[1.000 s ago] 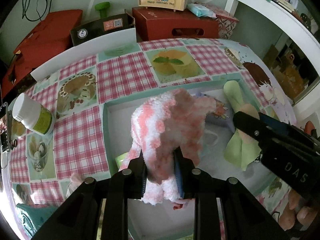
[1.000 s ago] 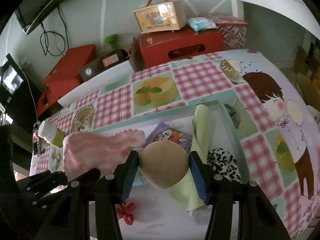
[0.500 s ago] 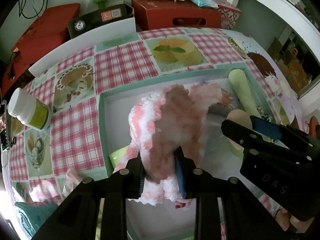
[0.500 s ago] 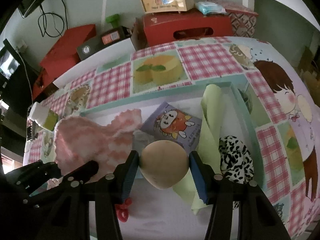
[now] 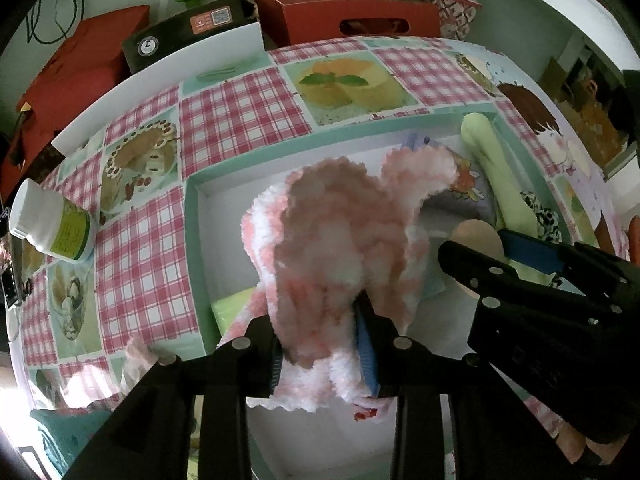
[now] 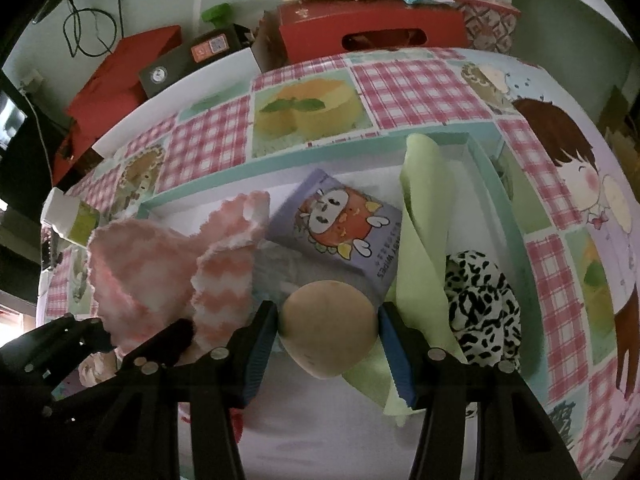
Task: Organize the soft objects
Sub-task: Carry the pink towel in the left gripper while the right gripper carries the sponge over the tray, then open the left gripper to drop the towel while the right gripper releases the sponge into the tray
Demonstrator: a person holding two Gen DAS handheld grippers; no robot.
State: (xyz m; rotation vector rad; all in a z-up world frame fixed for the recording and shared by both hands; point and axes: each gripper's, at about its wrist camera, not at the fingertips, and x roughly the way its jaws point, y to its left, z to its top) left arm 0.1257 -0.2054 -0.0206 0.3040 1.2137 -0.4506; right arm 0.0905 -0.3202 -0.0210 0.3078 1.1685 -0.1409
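My left gripper (image 5: pixel 322 354) is shut on a fluffy pink-and-white cloth (image 5: pixel 344 240) and holds it over the left part of a white tray with a mint rim (image 5: pixel 192 240). My right gripper (image 6: pixel 330 346) is shut on a tan soft ball (image 6: pixel 330 334) over the tray's middle; the ball (image 5: pixel 478 236) and the right gripper (image 5: pixel 532 268) also show in the left wrist view. The pink cloth (image 6: pixel 160 268) shows at the left of the right wrist view. In the tray (image 6: pixel 500 200) lie a light green cloth (image 6: pixel 424 224), a purple wipes pack (image 6: pixel 340 228) and a black-and-white spotted cloth (image 6: pixel 480 300).
The tray sits on a pink checked tablecloth (image 5: pixel 240 112). A white bottle with a green label (image 5: pixel 52 224) stands to the tray's left. Red boxes (image 6: pixel 368 28) and a black box (image 5: pixel 188 32) stand behind the table. A small red thing (image 5: pixel 364 414) lies on the tray floor.
Both grippers have moved down and forward over the tray with their loads. The pink cloth hangs lower and nearer the wipes pack.
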